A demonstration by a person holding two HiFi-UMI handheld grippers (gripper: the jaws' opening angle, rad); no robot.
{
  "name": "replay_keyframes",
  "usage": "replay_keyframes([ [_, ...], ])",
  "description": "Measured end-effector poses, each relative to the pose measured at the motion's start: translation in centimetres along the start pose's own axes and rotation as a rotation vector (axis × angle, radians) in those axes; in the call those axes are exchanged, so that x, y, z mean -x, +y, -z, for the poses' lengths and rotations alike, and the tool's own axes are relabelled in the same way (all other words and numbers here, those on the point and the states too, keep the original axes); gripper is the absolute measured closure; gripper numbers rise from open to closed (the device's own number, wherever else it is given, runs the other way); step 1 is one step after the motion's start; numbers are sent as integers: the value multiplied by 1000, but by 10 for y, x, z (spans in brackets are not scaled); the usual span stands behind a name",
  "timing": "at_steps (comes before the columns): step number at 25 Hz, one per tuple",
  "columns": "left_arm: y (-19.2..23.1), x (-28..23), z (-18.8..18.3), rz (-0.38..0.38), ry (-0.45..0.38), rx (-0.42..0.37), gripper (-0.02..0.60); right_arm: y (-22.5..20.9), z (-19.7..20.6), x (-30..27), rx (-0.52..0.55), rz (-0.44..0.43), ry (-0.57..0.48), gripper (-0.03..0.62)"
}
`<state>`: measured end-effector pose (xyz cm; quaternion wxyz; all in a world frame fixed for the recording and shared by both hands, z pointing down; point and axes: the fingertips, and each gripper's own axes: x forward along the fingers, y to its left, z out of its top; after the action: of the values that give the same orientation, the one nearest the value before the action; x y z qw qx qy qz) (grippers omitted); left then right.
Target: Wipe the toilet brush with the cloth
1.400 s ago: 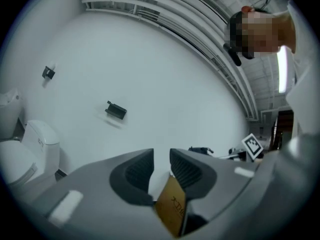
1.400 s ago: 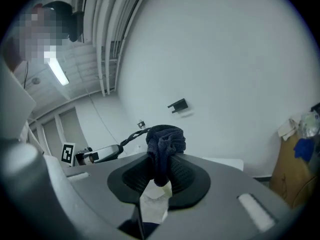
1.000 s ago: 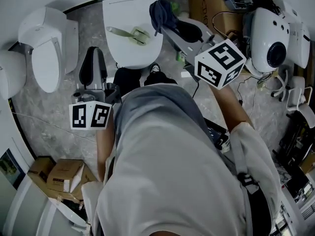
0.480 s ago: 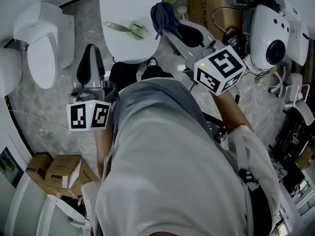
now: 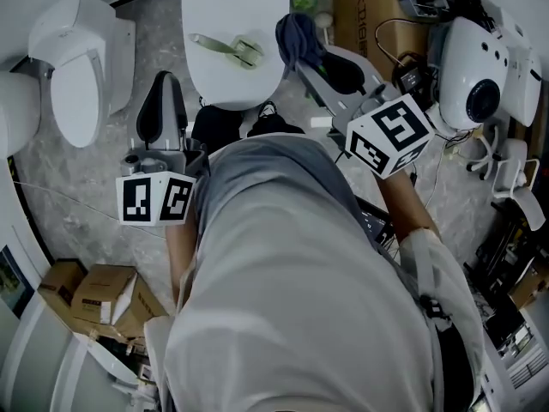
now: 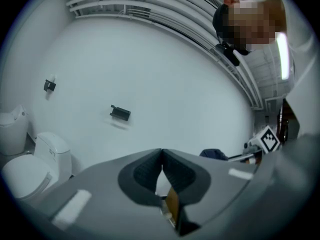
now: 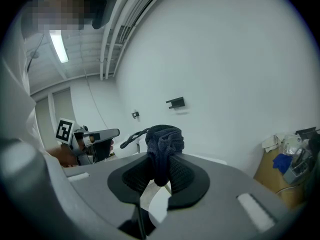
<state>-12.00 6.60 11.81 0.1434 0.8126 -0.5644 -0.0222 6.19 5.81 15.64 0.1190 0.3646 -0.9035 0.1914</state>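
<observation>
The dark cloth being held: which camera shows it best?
The right gripper view: the cloth sits in the middle, bunched and clamped in the right gripper. The head view shows it small, from above. The left gripper view shows only a distant dark lump.

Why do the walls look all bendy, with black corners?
Left gripper view: the wide-angle lens bows the pipes into arcs and darkens the corners. Right gripper view: the same bending, and the ceiling light glares white, while the cloth up close looks sharp. Head view: the left toilet curves near the edge.
</observation>
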Motion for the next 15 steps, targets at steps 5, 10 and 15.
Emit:
replay_keyframes([
  [5, 11, 5, -4, -19, -24, 20, 581, 1, 5, 1, 5, 10, 9, 523],
  [10, 11, 6, -2, -27, -6, 8, 581, 6, 7, 5, 33, 0, 20, 526],
  [15, 4, 0, -5, -16, -9, -11, 581, 7, 3, 5, 58, -5, 12, 530],
])
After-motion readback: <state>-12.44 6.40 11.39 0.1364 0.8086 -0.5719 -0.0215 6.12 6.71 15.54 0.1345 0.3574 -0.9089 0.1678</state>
